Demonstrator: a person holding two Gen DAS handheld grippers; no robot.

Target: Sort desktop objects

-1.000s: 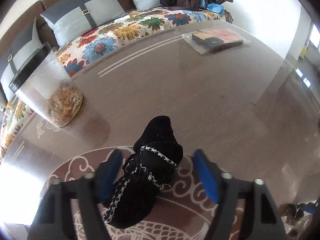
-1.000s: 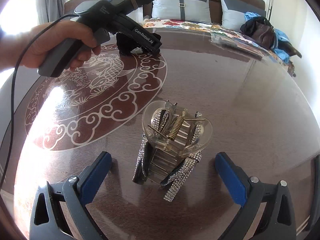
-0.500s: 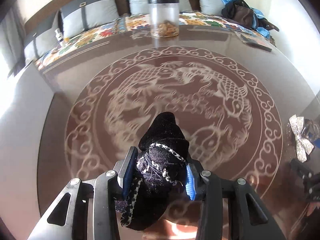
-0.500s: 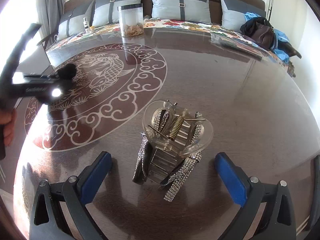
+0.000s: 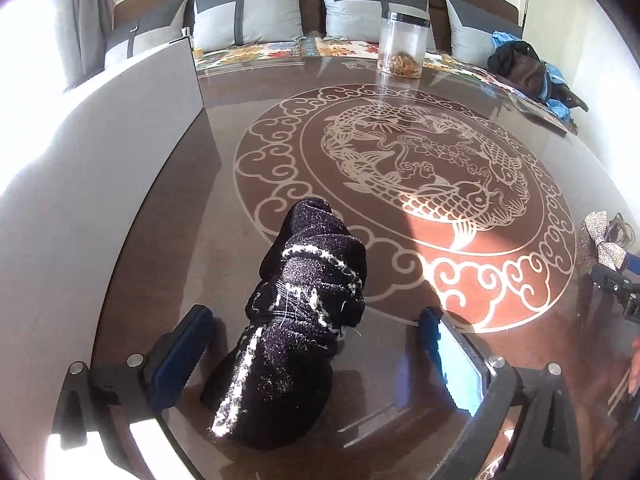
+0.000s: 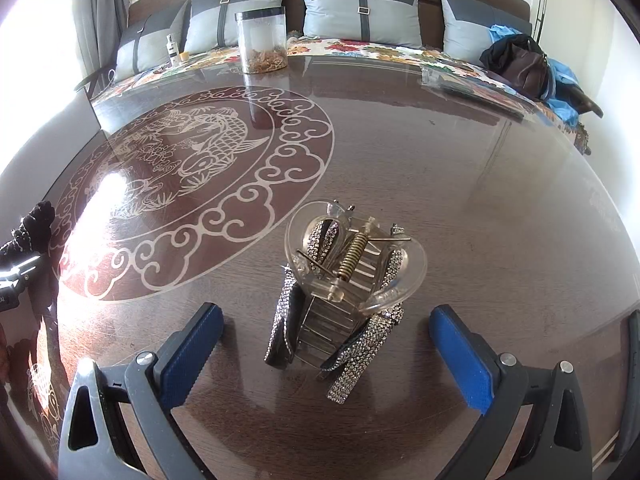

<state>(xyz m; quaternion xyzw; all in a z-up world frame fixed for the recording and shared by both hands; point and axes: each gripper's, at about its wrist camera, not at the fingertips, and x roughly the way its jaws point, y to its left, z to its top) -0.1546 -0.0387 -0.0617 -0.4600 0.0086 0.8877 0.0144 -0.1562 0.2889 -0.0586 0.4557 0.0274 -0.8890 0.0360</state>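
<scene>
Black scrunchie (image 5: 304,320) near table edge (image 5: 132,240)

The left gripper (image 5: 316,344) was shut on the black bow (image 5: 304,320) before. Now its jaws stand wide apart, and the bow lies between them on the table (image 5: 400,380).

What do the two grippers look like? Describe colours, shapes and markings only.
Both match. The left gripper and right gripper each have two dark grey plastic fingers with triangular cut-outs and round silver screws, tipped with flat blue textured pads. No sleeves or markings show on the fingers themselves. At the left edge of the right wrist view, part of the left gripper's black body carries a pale stripe.
</scene>
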